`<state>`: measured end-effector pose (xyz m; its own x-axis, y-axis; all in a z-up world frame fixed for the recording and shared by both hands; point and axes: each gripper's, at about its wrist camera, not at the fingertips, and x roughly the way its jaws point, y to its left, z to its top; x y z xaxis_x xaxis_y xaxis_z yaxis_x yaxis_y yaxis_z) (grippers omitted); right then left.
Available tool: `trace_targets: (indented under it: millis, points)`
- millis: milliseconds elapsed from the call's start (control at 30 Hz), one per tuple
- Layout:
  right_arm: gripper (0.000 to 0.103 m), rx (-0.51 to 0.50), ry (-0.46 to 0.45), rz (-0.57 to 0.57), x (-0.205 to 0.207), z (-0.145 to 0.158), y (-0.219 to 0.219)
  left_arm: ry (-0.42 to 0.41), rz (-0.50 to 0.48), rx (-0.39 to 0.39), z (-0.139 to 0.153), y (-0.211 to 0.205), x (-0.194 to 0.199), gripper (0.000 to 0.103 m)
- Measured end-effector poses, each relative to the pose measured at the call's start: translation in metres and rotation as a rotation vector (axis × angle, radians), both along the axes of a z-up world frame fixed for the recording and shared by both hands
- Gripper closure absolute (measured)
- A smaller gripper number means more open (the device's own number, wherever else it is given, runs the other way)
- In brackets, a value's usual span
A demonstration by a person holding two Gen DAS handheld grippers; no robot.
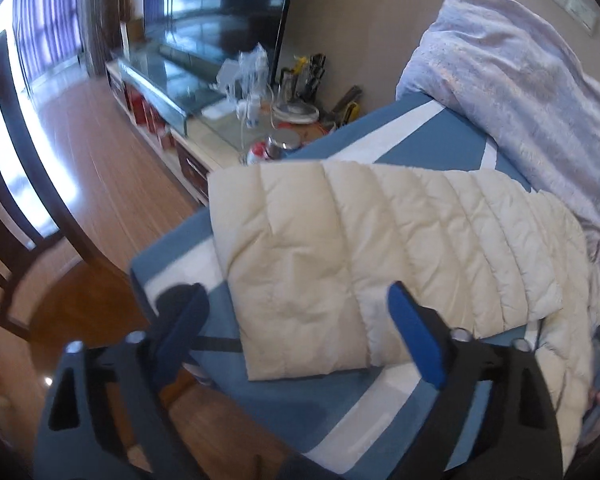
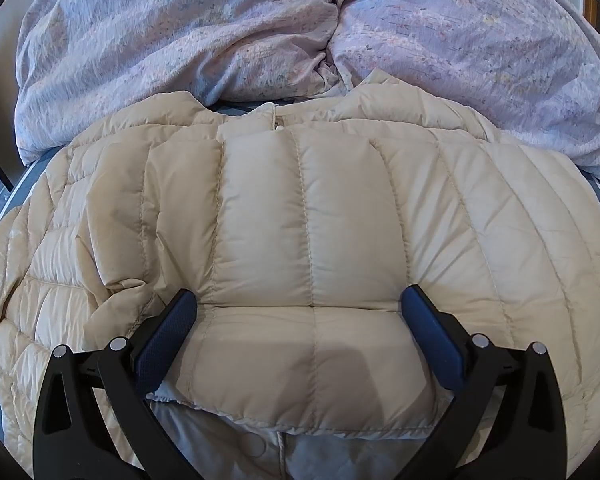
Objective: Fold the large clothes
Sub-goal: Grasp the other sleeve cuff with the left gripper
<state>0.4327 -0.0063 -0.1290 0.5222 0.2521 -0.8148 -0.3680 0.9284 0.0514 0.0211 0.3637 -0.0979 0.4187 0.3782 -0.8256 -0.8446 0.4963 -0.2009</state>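
Note:
A cream quilted down jacket (image 1: 380,240) lies on a blue and white bedsheet (image 1: 440,140). In the left wrist view its outstretched sleeve reaches toward the bed's corner. My left gripper (image 1: 300,312) is open above the sleeve's end, holding nothing. In the right wrist view the jacket (image 2: 308,220) fills the frame, with a sleeve folded across its body and the collar at the far side. My right gripper (image 2: 300,308) is open, its blue pads (image 2: 168,332) straddling the folded sleeve's cuff end, holding nothing.
A crumpled lilac duvet (image 2: 260,28) lies behind the jacket, and also shows in the left wrist view (image 1: 520,80). Beside the bed stands a glass-topped cabinet (image 1: 168,76) with cluttered items. A dark wooden chair (image 1: 16,160) stands on the wood floor at left.

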Motion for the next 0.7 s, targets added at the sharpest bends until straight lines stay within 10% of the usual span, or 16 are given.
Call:
trace_targets:
  millis: [267,533,700]
  points:
    - [0.001,0.014,0.002,-0.001,0.000,0.000,-0.001,-0.034,0.028,0.005,-0.004,0.004,0.001,0.030]
    - [0.001,0.017,0.003,-0.001,0.000,0.000,-0.002,-0.074,0.050,-0.014,-0.006,0.008,0.004,0.085]
    - [0.001,0.018,0.003,-0.002,0.000,-0.001,-0.002,-0.077,0.045,-0.008,-0.001,0.005,0.010,0.098]
